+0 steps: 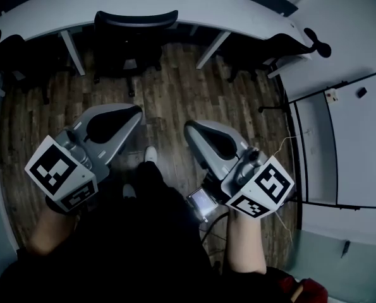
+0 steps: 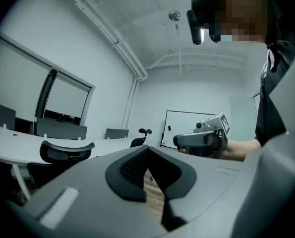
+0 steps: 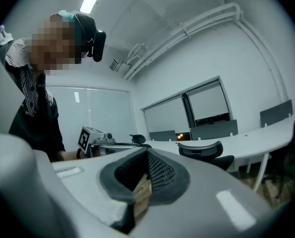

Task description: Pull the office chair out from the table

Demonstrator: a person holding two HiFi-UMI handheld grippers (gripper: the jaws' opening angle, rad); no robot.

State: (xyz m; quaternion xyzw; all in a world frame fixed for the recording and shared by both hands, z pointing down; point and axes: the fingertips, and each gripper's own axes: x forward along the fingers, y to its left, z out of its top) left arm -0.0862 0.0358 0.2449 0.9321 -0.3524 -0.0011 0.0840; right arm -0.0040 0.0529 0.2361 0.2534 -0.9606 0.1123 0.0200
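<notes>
The left gripper [image 1: 135, 112] and the right gripper [image 1: 189, 130] hover side by side over the wooden floor [image 1: 169, 90], both with jaws clenched on nothing, well short of the office chair [image 1: 134, 29], which seems tucked under the curved white table [image 1: 238, 12].
</notes>
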